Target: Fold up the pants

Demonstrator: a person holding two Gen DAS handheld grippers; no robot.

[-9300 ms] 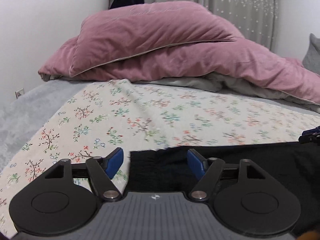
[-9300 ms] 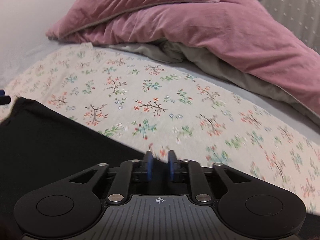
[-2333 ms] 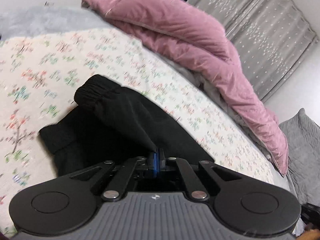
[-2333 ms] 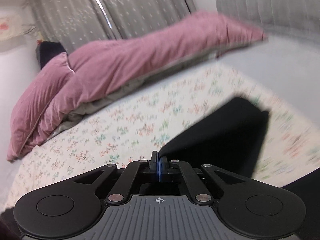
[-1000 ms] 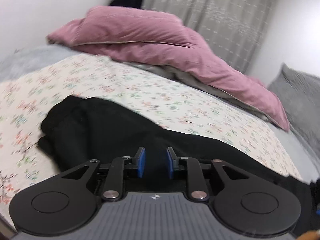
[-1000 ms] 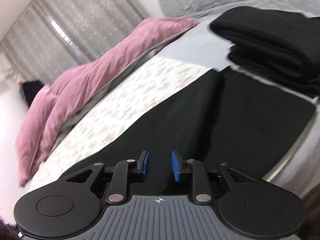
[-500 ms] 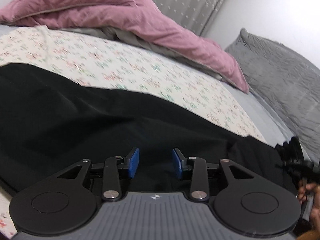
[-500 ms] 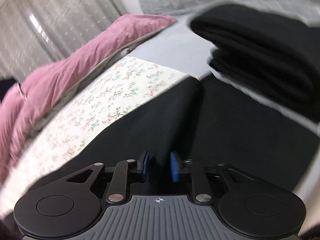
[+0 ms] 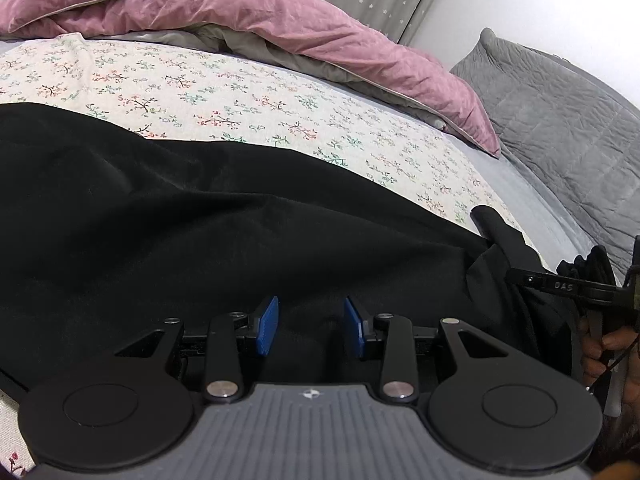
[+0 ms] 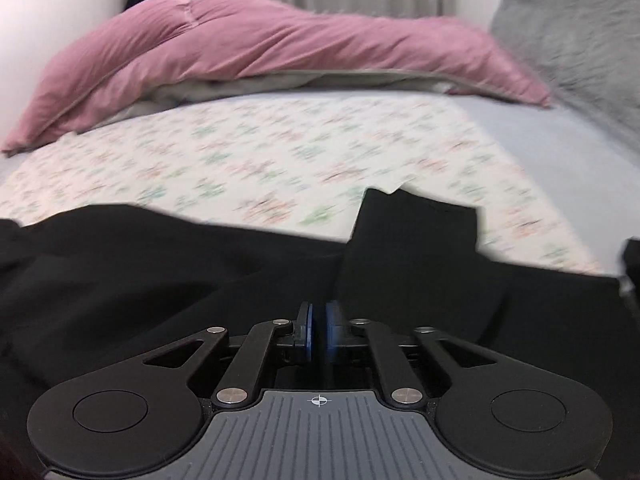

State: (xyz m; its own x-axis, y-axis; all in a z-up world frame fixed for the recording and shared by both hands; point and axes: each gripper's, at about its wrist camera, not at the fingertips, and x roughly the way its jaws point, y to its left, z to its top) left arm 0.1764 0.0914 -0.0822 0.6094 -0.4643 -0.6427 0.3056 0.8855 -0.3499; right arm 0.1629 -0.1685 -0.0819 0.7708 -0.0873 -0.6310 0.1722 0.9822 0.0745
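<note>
Black pants (image 9: pixel 200 220) lie stretched across the floral sheet, filling the lower half of the left wrist view. My left gripper (image 9: pixel 311 326) is open and empty, its blue pads just above the black cloth. My right gripper (image 10: pixel 319 330) is shut on the pants (image 10: pixel 412 248), and a raised flap of the black cloth stands up just ahead of its pads. In the left wrist view the right gripper's body and the hand holding it show at the far right edge, with the cloth pulled up towards it.
A pink duvet (image 9: pixel 240 12) and pink pillow (image 10: pixel 120 60) lie piled along the far side of the bed. A grey quilted pillow (image 9: pixel 560 92) lies at the right. The floral sheet (image 9: pixel 240 92) lies beyond the pants.
My right gripper has closed on the pants and swung left, lifting a flap. My left gripper has stayed open and shifted slightly right along the cloth.
</note>
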